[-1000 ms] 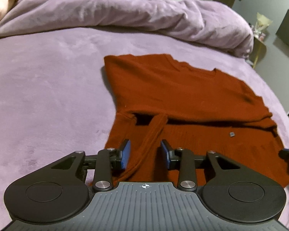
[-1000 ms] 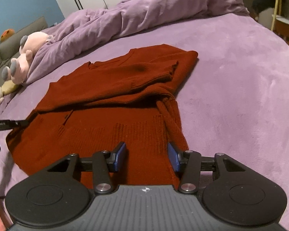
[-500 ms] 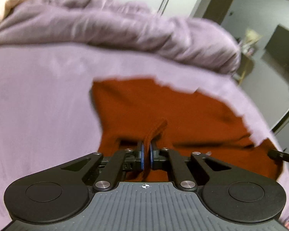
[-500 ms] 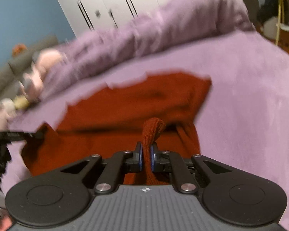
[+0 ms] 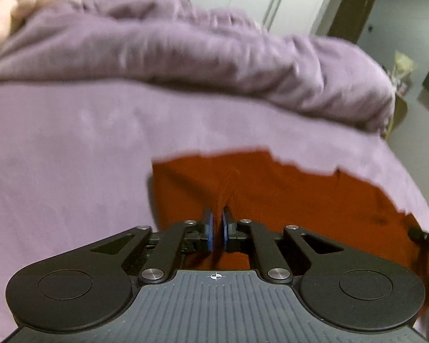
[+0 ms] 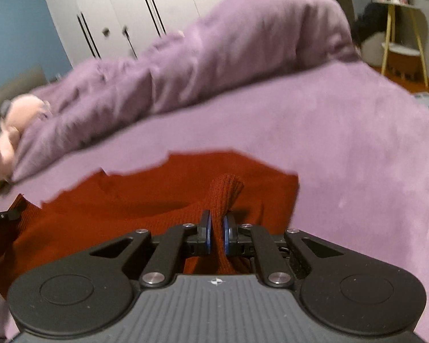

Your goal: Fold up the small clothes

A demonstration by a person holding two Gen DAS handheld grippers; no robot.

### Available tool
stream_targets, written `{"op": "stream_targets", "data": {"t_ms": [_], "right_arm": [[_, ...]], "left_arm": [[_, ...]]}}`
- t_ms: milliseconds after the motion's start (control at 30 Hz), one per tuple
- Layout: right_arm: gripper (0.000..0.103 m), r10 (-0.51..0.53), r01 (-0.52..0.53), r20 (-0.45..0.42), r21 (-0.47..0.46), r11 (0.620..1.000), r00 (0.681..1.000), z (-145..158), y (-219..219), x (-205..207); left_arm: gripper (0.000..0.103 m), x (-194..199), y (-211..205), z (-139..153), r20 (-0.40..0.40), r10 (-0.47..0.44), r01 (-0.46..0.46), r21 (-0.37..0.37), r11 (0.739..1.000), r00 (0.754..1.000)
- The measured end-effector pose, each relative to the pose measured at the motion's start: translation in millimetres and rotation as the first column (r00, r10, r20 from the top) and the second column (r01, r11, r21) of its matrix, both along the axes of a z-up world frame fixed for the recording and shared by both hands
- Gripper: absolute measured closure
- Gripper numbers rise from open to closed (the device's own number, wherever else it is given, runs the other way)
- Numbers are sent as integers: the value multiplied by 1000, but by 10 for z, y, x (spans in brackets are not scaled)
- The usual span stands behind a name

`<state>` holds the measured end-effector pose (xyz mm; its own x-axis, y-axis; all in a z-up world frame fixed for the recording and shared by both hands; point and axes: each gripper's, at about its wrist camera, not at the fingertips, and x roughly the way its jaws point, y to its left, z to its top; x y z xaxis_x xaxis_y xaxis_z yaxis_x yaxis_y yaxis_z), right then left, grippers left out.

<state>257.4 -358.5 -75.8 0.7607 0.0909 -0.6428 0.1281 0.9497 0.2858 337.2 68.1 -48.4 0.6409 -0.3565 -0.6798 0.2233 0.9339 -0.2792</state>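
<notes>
While the hem of a rust-red knit sweater (image 5: 286,197) is carried up the bed, both claws are seen clenched on it. In the left wrist view, the left gripper (image 5: 216,223) is shown with its blue pads (image 5: 209,233) drawn close on a pinched ridge of the knit, though their gap is seen to have eased a little wider while the fabric remains between them. In the right wrist view, the right gripper (image 6: 216,223) is closed on a bunched ribbed fold (image 6: 224,191) that stands up beyond its fingertips. The sweater is spread on the purple bedsheet (image 6: 343,148), its far edge well short of the rumpled purple duvet (image 5: 214,54), near which a pink plush toy (image 6: 17,114) is glimpsed. The tip of the other gripper is caught at the frame edge in each view.

The bottom-to-top fold is judged to be under way. For a clean result, the two held corners should be kept level and evenly apart, so that the hem is laid parallel to the shoulders. The knit should be lifted just clear of the layer beneath, lest that layer be dragged. The left grip, judged the looser, should be watched for slipping. Release is best withheld until the hem is laid flat.
</notes>
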Motion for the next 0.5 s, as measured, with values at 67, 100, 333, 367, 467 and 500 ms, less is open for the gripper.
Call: {"op": "stream_targets", "data": {"t_ms": [67,100,333,367,467,500], "right_arm": [[90,8,-7,-21,18,1000,1000,-73,-6,-30],[86,7,-6,-15,35,999,1000,-84,-30,-56],[71,58,-58,-21,4,998,998,-154,-51,-60],[74,55,-54,-20,11,998,998,-165,-49,-52],[90,43,-44,-13,-13,999,999,-154,-1,-40],[92,39,-40,-9,-25,999,999,-141,11,-46]], "left_arm": [[69,-25,32,-117,-19,-15,14,-22,1000,1000],[58,-36,54,-158,-28,-29,28,-46,999,999],[43,-77,99,-193,-41,-111,106,-113,988,993],[43,-77,83,-188,-45,-115,110,-106,988,992],[55,-60,7,-189,-44,-130,126,-85,988,991],[84,-55,-23,-188,-42,-133,130,-65,989,990]]}}
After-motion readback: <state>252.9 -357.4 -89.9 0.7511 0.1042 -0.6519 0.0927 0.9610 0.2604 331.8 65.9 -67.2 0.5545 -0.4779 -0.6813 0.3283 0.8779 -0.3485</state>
